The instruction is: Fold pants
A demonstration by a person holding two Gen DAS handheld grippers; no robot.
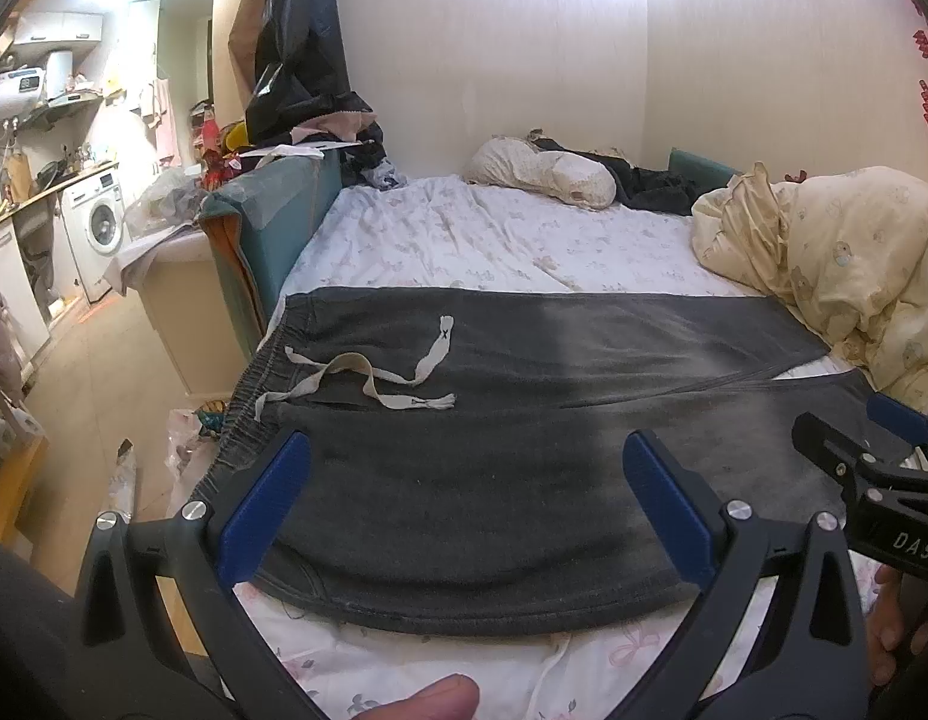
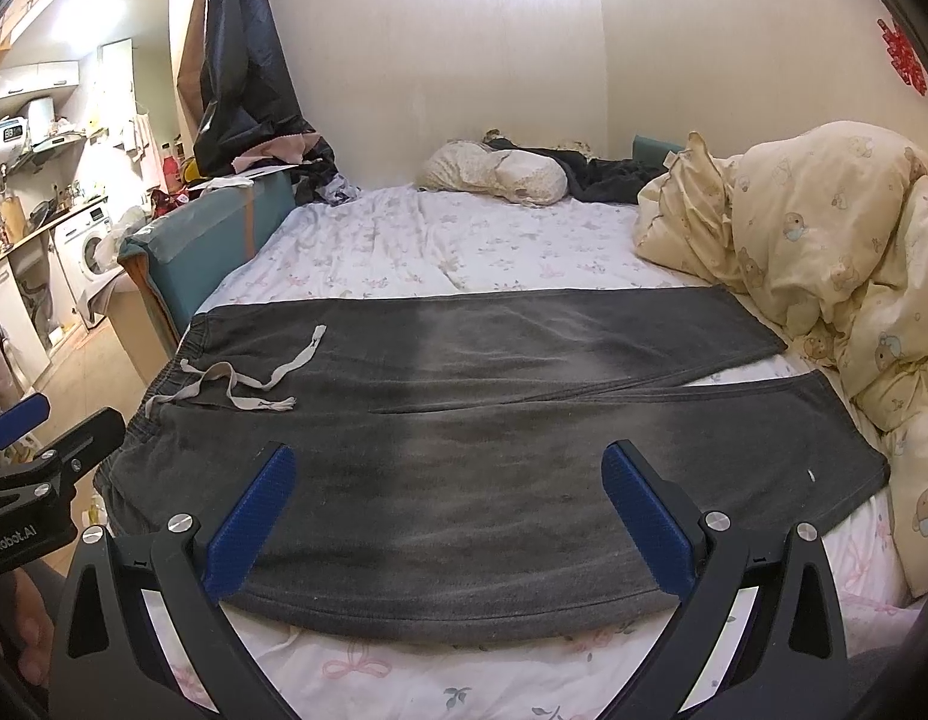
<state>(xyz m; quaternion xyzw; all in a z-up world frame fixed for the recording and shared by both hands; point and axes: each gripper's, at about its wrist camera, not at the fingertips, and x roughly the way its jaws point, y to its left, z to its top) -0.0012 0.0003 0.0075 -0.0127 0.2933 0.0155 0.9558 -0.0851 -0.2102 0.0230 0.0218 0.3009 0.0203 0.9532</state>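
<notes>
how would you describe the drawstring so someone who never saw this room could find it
Start at the bed with the pale floral sheet, where dark grey pants lie spread flat across the near edge. Follow them left to the gathered waistband. The drawstring lies loose there: a pale flat cord, the only light strip on the dark fabric.

I saw matt charcoal fleece on the pants (image 2: 493,462), with a woven cotton drawstring (image 1: 368,375). My left gripper (image 1: 464,498) wore ribbed blue rubber pads (image 1: 266,504) on black plastic, with shiny metal screws.
</notes>
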